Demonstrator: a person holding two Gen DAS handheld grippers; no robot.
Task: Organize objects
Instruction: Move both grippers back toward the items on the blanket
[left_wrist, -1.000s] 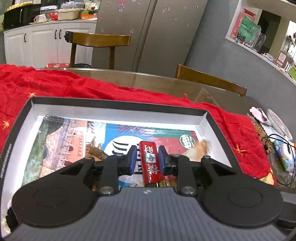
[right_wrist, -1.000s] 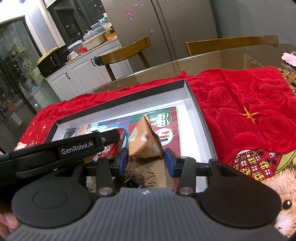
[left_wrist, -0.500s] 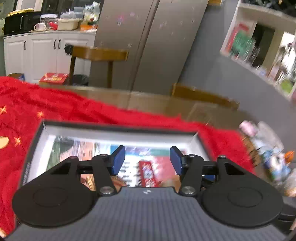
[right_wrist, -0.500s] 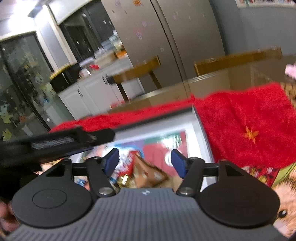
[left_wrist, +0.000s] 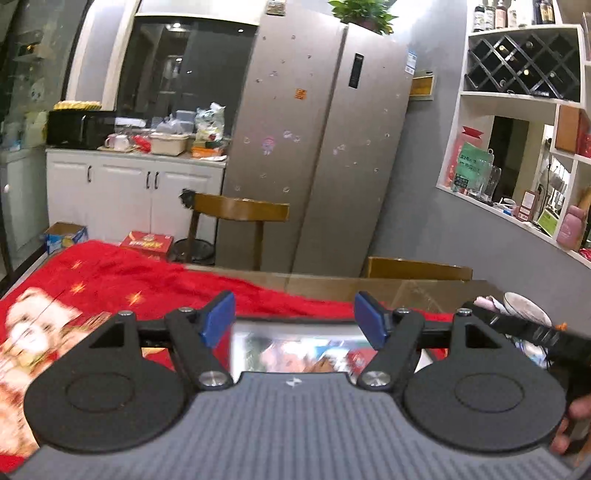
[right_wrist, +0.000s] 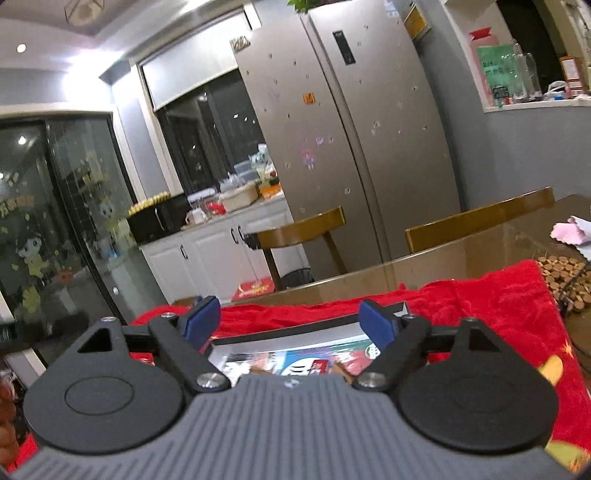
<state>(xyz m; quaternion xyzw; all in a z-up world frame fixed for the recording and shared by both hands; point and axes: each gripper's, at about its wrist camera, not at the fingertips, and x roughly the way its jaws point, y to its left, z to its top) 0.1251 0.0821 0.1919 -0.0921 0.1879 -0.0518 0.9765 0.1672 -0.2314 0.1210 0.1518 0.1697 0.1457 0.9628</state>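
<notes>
A shallow dark-rimmed box (right_wrist: 295, 330) with a white inside and a colourful printed floor lies on the red cloth (right_wrist: 491, 306). A red packet (right_wrist: 320, 366) lies in it, just above my right gripper's body. The box also shows in the left wrist view (left_wrist: 295, 325), blurred. My left gripper (left_wrist: 294, 317) is open and empty, raised above the box's near side. My right gripper (right_wrist: 291, 319) is open and empty, also raised above the box. The brown triangular packet is mostly hidden behind the gripper bodies.
The red cloth (left_wrist: 110, 273) covers a glass table (right_wrist: 461, 254). Two wooden chairs (left_wrist: 240, 212) (right_wrist: 480, 221) stand at the far side, before a steel fridge (left_wrist: 317, 147). A bowl (left_wrist: 524, 304), a wooden bead mat (right_wrist: 561, 277) and a pink item (right_wrist: 572, 229) sit at the right.
My left gripper let go of the red packet, which now lies in the box. Both grippers opened wide, lifted and tilted up away from the box.
</notes>
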